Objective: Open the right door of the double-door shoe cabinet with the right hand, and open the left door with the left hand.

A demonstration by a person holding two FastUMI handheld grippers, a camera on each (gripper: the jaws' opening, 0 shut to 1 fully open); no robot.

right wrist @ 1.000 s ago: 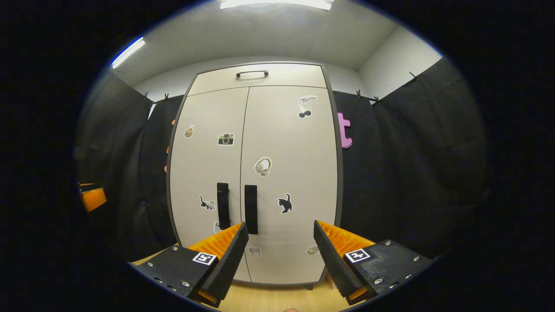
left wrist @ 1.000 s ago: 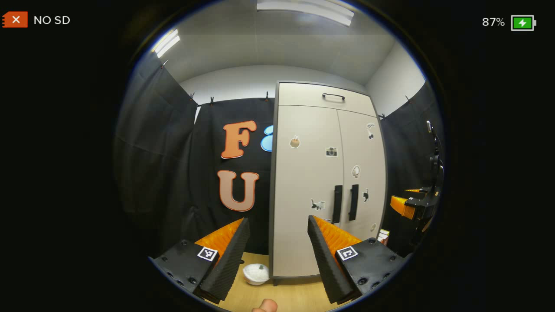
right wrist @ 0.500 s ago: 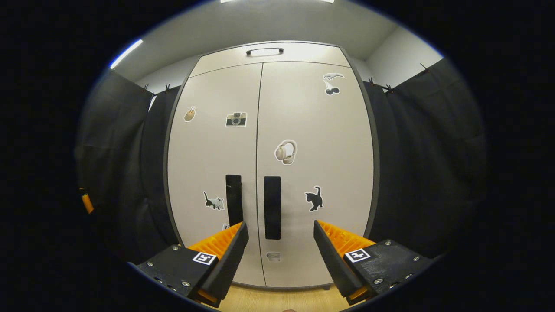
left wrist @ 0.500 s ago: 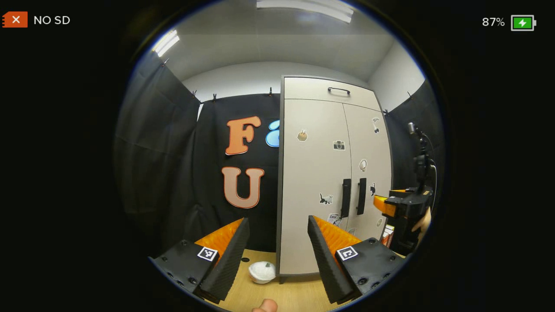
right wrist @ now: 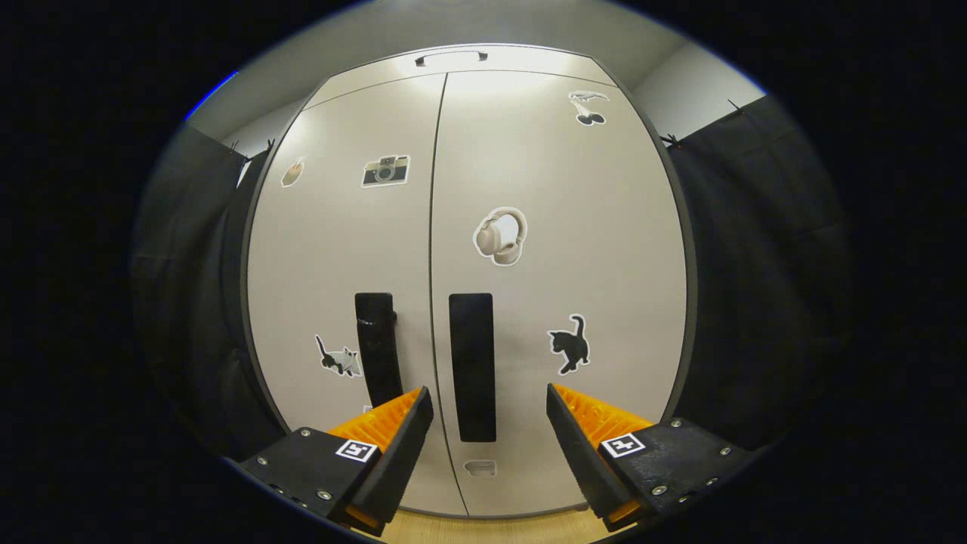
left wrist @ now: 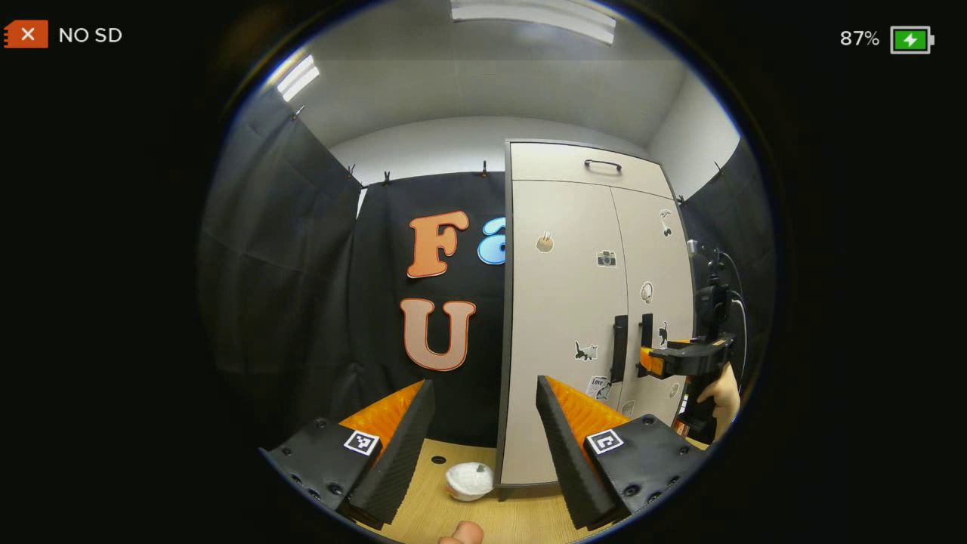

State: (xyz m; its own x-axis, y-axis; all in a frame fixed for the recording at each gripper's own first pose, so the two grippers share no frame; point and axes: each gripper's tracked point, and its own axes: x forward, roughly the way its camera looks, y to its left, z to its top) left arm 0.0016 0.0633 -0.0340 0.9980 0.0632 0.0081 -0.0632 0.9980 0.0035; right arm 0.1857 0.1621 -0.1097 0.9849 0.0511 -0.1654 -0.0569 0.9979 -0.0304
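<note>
1. At the far left of the left gripper view, black cloth point(left wrist: 287, 302) forms the booth wall, clipped along its top edge below the white ceiling with its light strips point(left wrist: 532, 17).
2. Low in the same view, the left gripper point(left wrist: 483, 446) has its jaws spread wide, with nothing between them. It stands well apart from the cabinet.
3. Between those jaws, a small white bowl-like object point(left wrist: 469, 480) rests on the wooden floor point(left wrist: 438, 506), just beside the cabinet's lower left corner.
4. Right of centre stands the double-door shoe cabinet point(left wrist: 589, 302), light grey, upright on the floor. Both doors are closed. A top panel above the doors carries a dark handle point(left wrist: 602, 164).
5. The left door point(right wrist: 347, 249) carries a black vertical handle point(right wrist: 378, 347) near the centre seam, plus a camera sticker point(right wrist: 385, 171) and a cat sticker point(right wrist: 338, 358).
6. The right door point(right wrist: 559, 264) carries its own black vertical handle point(right wrist: 472, 366) just beside the seam, with a headphones sticker point(right wrist: 500, 236) and a black cat sticker point(right wrist: 572, 344).
7. In the right gripper view, the right gripper point(right wrist: 487, 446) faces the cabinet front with its jaws spread; the right door's handle lies between them in the line of sight. Contact with the handle cannot be determined.
8. At the right edge of the left gripper view, the right gripper appears farther off, held by a hand point(left wrist: 719, 393), its tip at the level of the door handles.
</note>
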